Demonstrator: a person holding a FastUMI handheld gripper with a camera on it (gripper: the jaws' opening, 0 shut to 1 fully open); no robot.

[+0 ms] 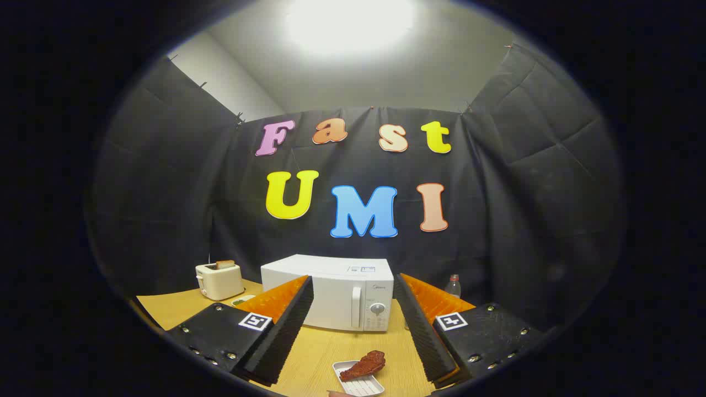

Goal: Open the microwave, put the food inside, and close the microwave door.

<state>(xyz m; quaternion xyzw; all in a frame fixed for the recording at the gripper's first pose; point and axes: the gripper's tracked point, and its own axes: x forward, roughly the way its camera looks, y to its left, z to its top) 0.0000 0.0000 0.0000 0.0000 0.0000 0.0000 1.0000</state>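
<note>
My hand-held gripper is wide open and empty; misjudging the microwave handle risks shoving it across the counter.

Food on tray before microwave

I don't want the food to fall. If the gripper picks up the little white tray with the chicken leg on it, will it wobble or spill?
Probably a bit. The tray looks shallow, so the chicken leg, hanging over its rim, could slide off if it tilts. It seems light, likely sliding on the table. The gripper is open, the tray between its fingers.
</note>
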